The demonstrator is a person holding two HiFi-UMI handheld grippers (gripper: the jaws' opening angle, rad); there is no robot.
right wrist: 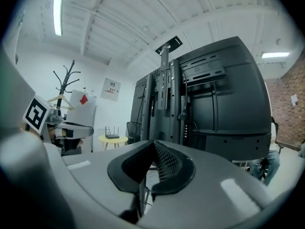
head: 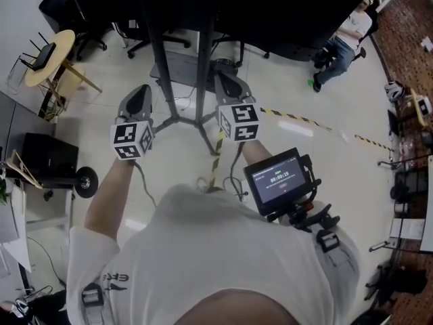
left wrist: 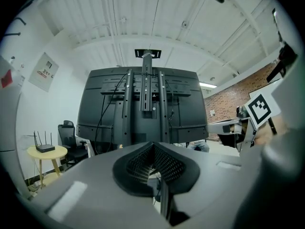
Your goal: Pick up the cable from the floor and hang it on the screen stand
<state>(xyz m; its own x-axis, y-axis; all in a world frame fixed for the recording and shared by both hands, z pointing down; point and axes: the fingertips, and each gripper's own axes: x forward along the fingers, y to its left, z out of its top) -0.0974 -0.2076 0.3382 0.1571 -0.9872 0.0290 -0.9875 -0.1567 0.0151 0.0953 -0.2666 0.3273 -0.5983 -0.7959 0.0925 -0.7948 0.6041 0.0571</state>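
We hold both grippers level, pointing at the screen stand [head: 201, 66] at 12 o'clock.

**Gripper state.** The left gripper [head: 143, 89] is fully closed on nothing; its ribbed black pads [left wrist: 167, 163] meet at the tip. The right gripper [head: 221, 74] is likewise closed and empty, its pads [right wrist: 167, 163] touching at the tip.

**Task item.** The cable [head: 201, 181] shows as a small pale loop on the floor [head: 304, 154], at 6 o'clock from the stand base, low between the two grippers and close to our torso. Neither gripper touches it. We cannot trace its full run.

**Surroundings and obstructions.**
- The stand's black tubular legs splay across the floor directly ahead of both grippers.
- A strip of yellow-and-black hazard tape [head: 298, 117] runs toward 3 o'clock; another strip lies just beside the cable.
- At 9 o'clock stands a black box [head: 47, 156] with a wheel beside it.
- At 10 o'clock a round wooden table [head: 61, 42] carries a router [head: 40, 54].
- At 2 o'clock a seated person [head: 342, 42] is well apart.

**Materials and shapes.** The screen [left wrist: 105, 109] shows its dark matte back, with vertical metal rails [left wrist: 127, 104] and loose cords hanging down. The floor is pale and glossy. The gripper shells are smooth grey plastic, tapering to the tips. Each gripper carries a marker cube [head: 132, 139] printed with black-and-white squares.
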